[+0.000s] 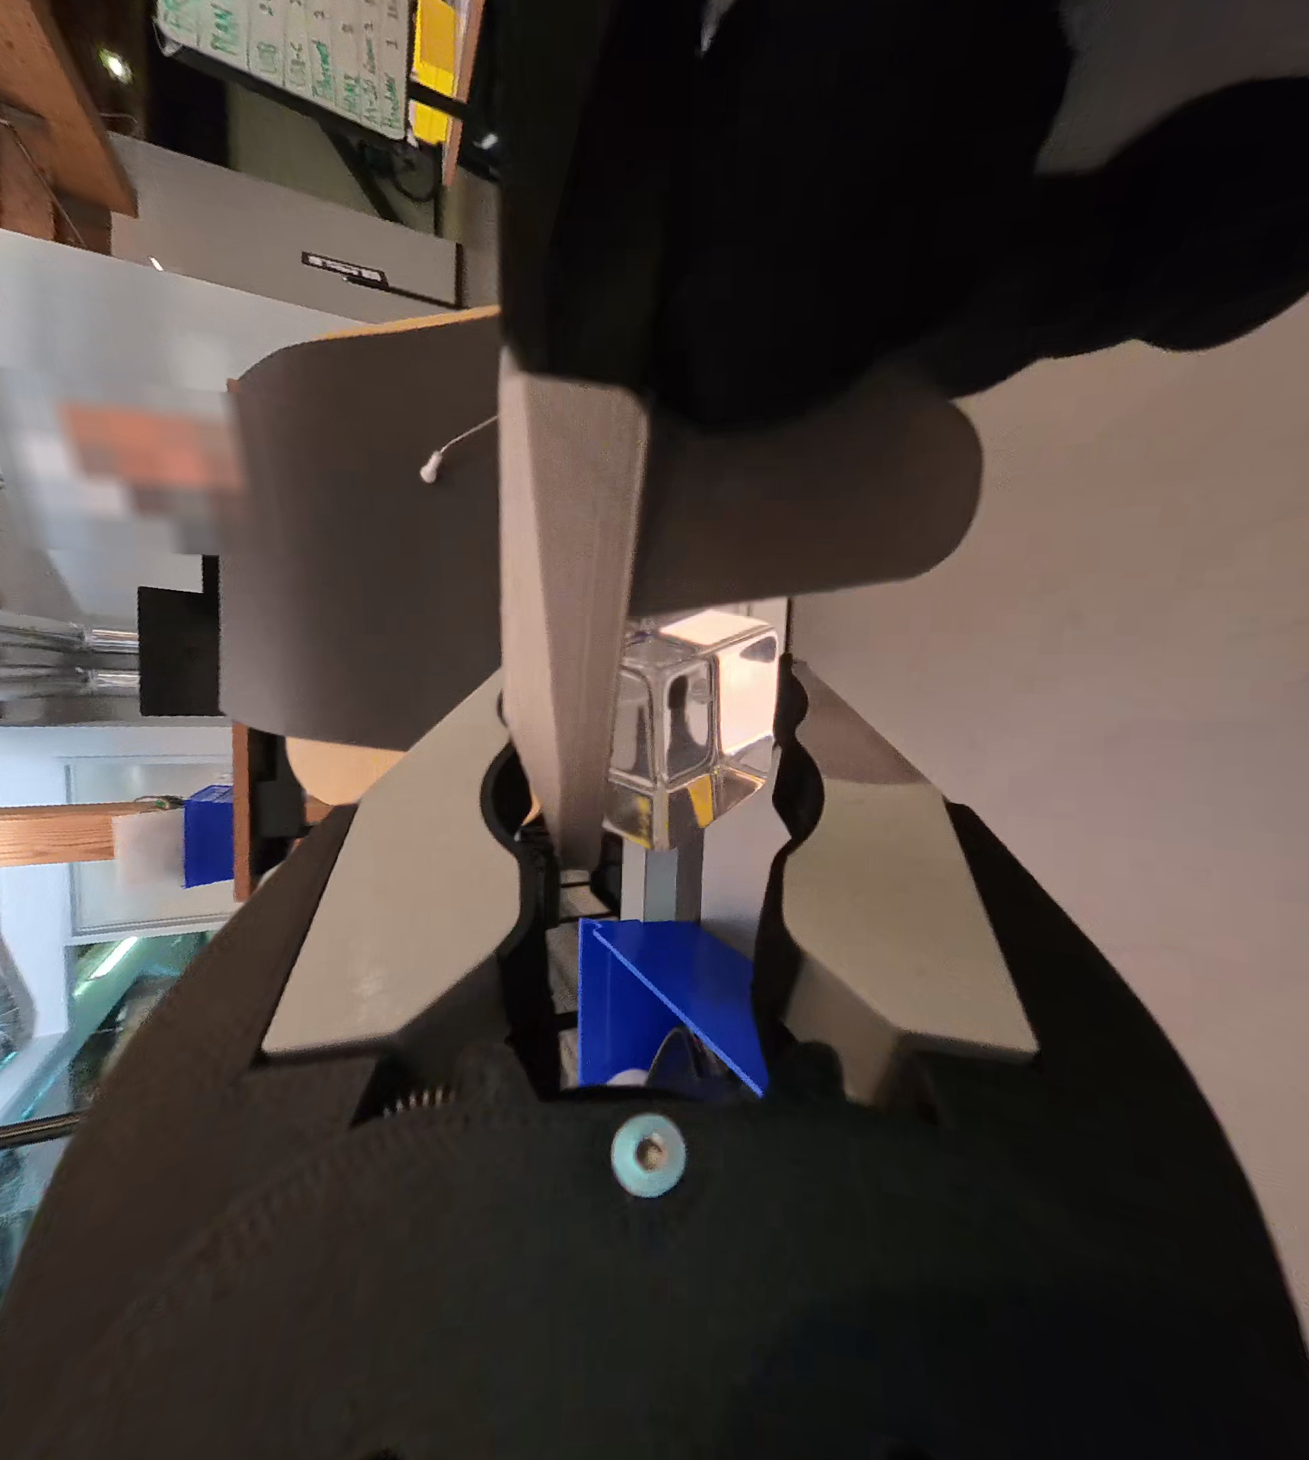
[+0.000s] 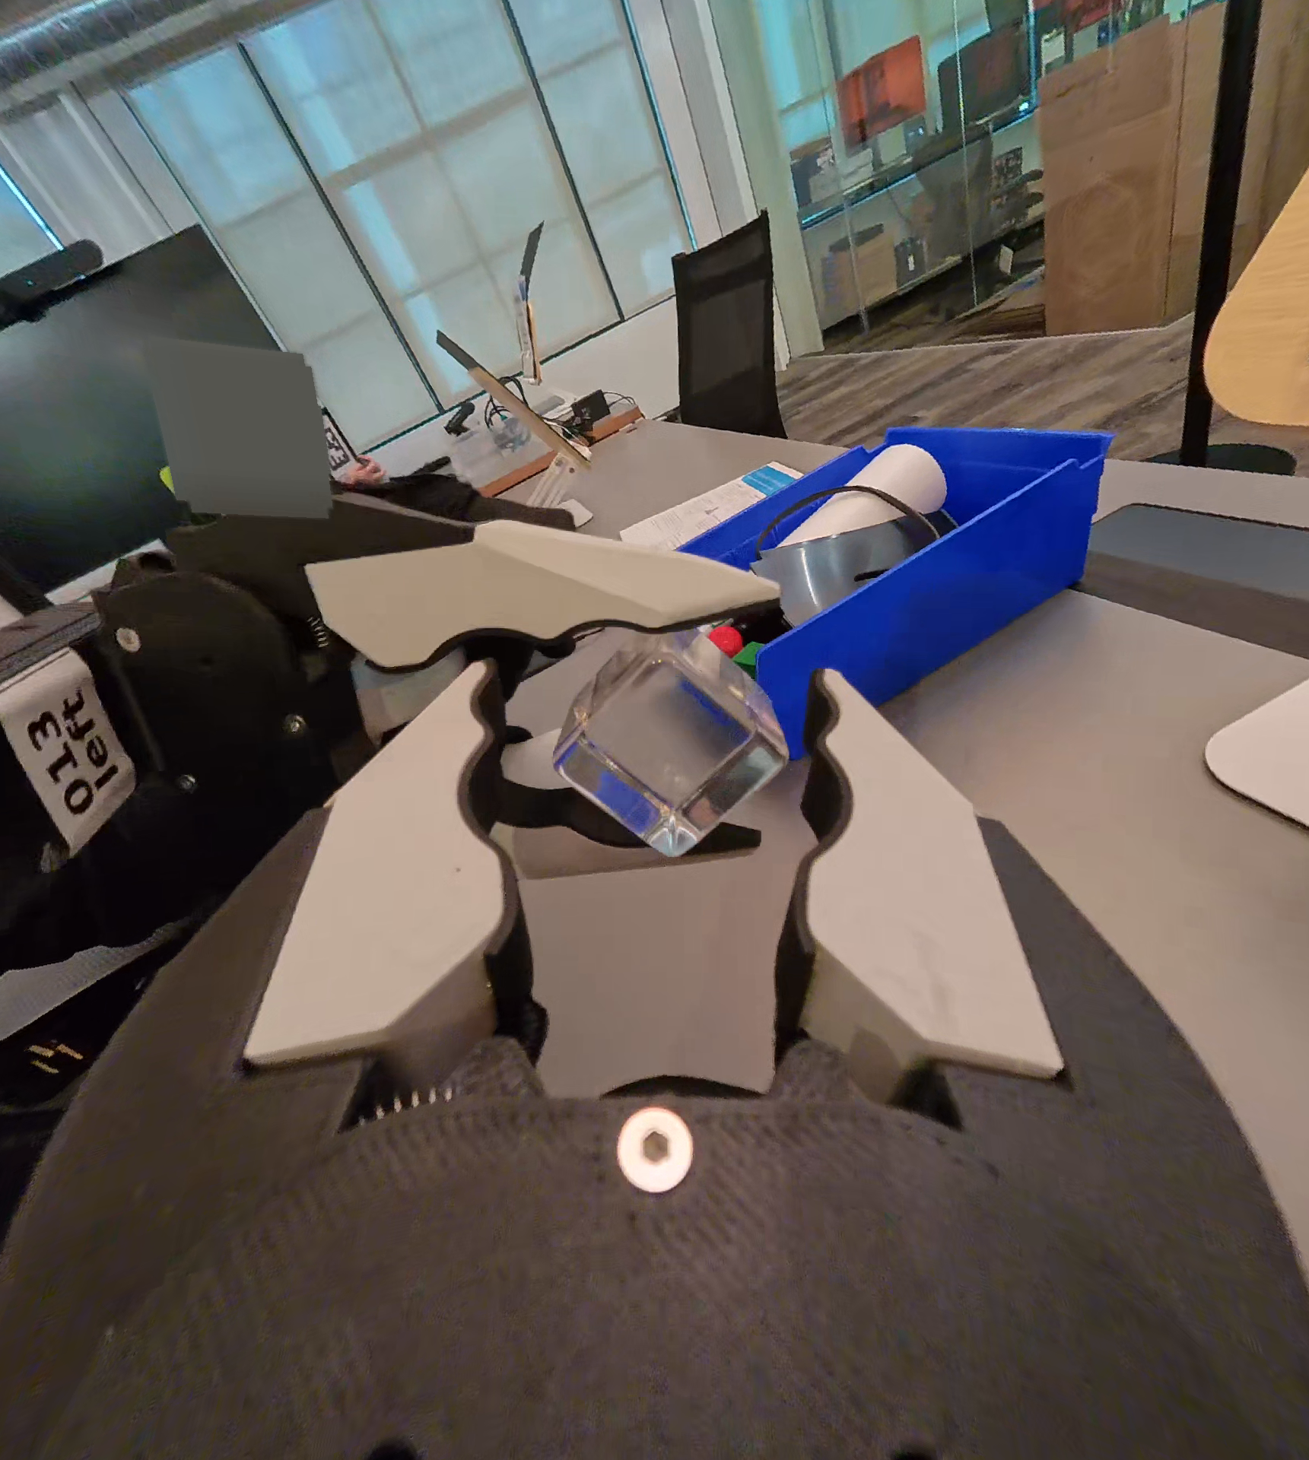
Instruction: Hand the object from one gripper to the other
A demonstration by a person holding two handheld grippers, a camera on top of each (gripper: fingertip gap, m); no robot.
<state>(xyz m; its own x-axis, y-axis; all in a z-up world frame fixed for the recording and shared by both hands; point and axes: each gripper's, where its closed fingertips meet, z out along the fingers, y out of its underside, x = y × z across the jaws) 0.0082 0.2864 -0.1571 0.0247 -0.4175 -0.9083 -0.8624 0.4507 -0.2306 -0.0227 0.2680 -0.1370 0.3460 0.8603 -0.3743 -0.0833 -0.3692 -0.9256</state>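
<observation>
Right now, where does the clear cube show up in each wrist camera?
Left wrist view: clear cube at centre, between that gripper's fingers, beside the other gripper's finger.
Right wrist view: cube at centre, tilted, between the open fingers.
Shared landmark: blue bin behind the cube.

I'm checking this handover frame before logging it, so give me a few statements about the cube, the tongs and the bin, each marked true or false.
1. The left tongs grip the clear cube from above and below. True.
2. The right tongs are clamped on the cube. False: they stand open, with gaps on both sides.
3. The blue bin is empty. False: it holds a white roll and other items.
4. The bin stands on the grey table. True.
</observation>
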